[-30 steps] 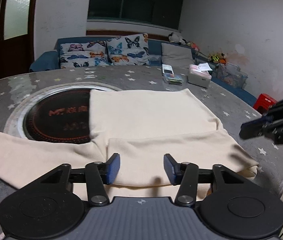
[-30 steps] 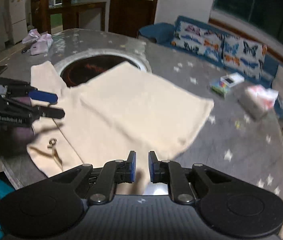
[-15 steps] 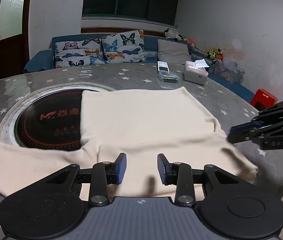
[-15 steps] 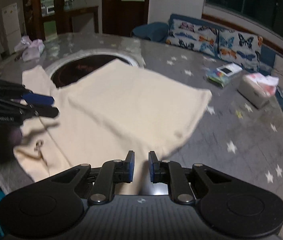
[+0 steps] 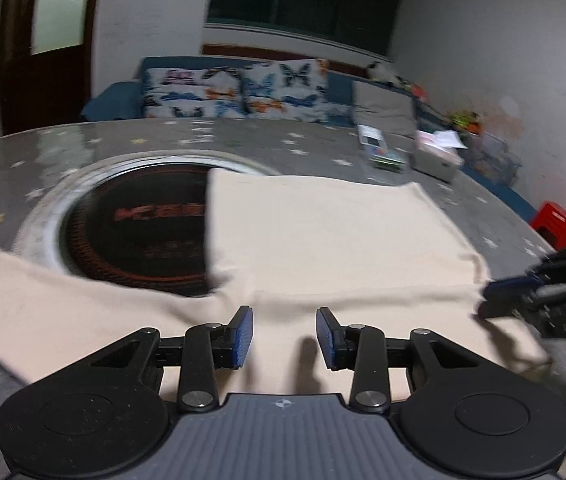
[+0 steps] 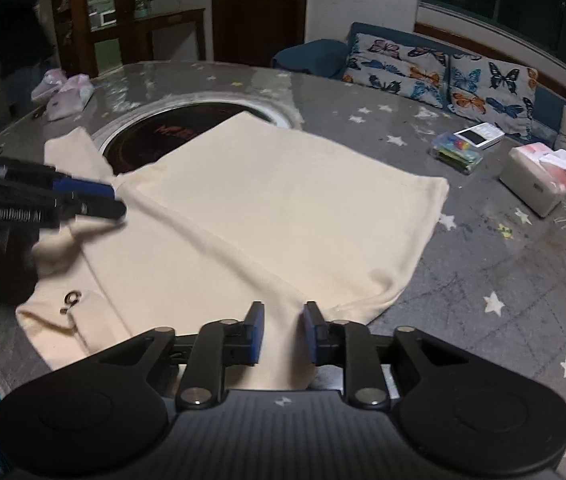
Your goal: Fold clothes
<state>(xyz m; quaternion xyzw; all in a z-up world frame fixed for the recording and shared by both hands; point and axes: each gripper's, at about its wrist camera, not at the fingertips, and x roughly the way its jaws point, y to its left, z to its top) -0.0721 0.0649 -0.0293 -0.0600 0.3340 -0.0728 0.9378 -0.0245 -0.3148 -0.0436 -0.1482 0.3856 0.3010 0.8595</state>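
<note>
Where the round black plate (image 5: 139,236) sits in the middle of the table (image 6: 483,264), red letters glow on it, but they are too blurry to read. White letters run along the side of the left gripper (image 6: 95,200) in the right wrist view, and they are smeared too.

The cream shirt (image 5: 323,240) lies flat on the table, partly over the black plate, with one sleeve folded across its near edge and the other sleeve (image 5: 43,312) stretched out to the side.

A second ago the right gripper (image 6: 283,332) had its blue pads almost together. Its jaws have just been opening, and now there is a gap with cloth showing behind it, nothing pinched. The left gripper (image 5: 285,336) was wider a second ago; its jaws have closed some, but they are parted and hold nothing. The right gripper (image 5: 523,300) now reaches further in over the shirt's corner.

Only the right wrist view shows a small metal ring (image 6: 71,298) on the shirt, pink bags (image 6: 67,94) at the far edge and a person (image 6: 19,28) standing back there. Only the left wrist view shows a red stool (image 5: 557,222). Both show the tissue box (image 6: 535,184).
</note>
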